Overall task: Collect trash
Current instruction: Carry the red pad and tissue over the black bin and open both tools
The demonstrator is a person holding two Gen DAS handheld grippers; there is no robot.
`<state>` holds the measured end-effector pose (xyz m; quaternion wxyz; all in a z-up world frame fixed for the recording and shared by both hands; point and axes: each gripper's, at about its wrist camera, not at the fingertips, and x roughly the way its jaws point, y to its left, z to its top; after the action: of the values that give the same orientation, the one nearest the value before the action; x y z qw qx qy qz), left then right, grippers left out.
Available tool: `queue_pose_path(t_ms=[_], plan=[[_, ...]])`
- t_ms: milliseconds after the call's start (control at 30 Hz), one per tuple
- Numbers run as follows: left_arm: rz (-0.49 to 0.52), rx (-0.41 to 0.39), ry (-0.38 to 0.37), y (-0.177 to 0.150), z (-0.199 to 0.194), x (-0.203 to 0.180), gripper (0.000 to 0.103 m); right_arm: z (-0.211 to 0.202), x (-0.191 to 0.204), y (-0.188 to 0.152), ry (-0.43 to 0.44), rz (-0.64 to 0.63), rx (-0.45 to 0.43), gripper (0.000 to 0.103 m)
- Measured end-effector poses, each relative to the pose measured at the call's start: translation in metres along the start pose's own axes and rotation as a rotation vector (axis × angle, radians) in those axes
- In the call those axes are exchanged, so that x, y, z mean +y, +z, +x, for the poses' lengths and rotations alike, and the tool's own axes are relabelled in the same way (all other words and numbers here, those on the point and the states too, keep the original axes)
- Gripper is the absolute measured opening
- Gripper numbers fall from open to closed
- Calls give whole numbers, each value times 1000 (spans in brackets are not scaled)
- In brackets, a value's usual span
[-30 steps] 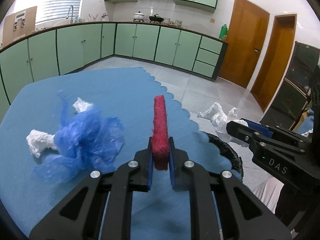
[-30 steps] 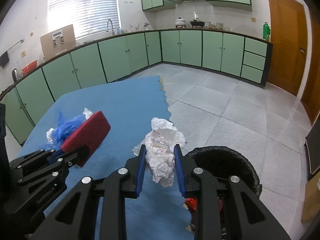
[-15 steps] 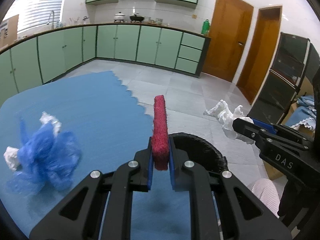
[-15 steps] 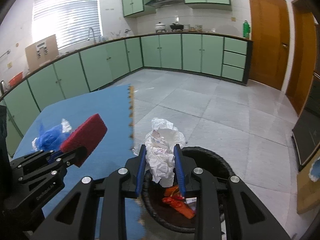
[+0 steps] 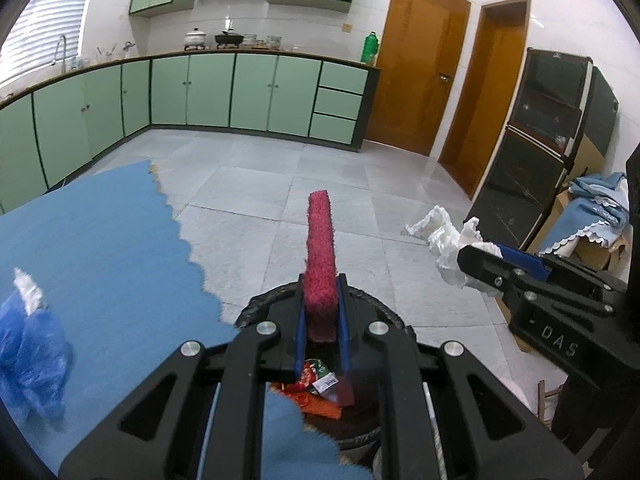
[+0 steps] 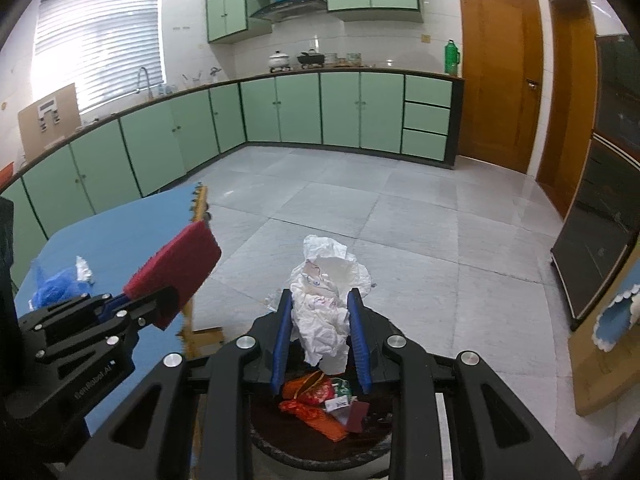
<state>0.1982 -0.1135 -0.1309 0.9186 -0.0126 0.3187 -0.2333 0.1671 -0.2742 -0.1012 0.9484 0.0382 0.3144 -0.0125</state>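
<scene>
Trash bin sits at the bottom centre of both views, under the two grippers, with orange wrappers already inside. Right gripper pinches crumpled white paper just above the opening; left gripper pinches a red scouring pad edge-up over the rim. The step in hand looks like the drop: next, both jaws should spread. Farther left, a blue plastic bag lies on the blue tablecloth, not yet collected.
</scene>
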Motion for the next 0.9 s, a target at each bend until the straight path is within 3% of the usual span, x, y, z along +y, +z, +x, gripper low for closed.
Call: queue_pose_path(t_ms=[300,633,733,800,867,900], plan=[[40,48,-17,8,38,-15,12,31,-34,-8,-28,39,53,27],[52,158,-4,5,94,-23,12,78,-63,-22,-14,79,143,27],[33,175,-1,7,103,-22,14,88,-65,-23,-7,83,158,34],[16,181,-3,9,106,-20,18,92,-67,-22,-4,78,159,37],[8,176,1,11,107,-17,32,95,-68,-20,-5,72,156,47],[3,170,6,13,107,-16,33,96,-68,-20,-3,72,155,47]])
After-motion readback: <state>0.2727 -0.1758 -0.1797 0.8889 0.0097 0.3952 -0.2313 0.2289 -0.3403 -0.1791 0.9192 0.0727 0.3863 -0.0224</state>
